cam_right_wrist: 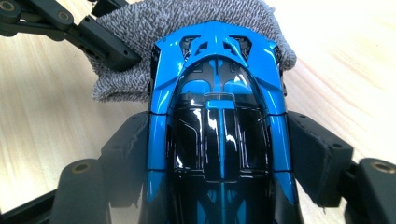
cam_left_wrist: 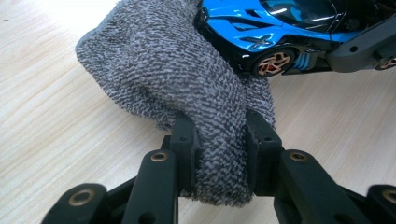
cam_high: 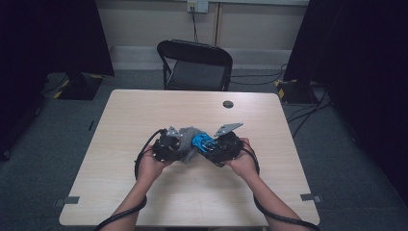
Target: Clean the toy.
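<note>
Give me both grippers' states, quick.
Left gripper: shut on the grey cloth.
Right gripper: shut on the blue toy car, jaws against its sides.

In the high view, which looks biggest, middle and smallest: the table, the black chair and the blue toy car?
1. Table, by far the biggest.
2. Black folding chair; it stands farther from the camera, so it may look smaller than it is.
3. Blue toy car, the smallest.

Light wood table [cam_high: 192,192] standing on grey carpet; black folding chair [cam_high: 196,65] sitting behind its far edge. Dark round cap [cam_high: 228,104] lying near far right of tabletop. Wall socket [cam_high: 197,6] holding a plugged cable.
</note>
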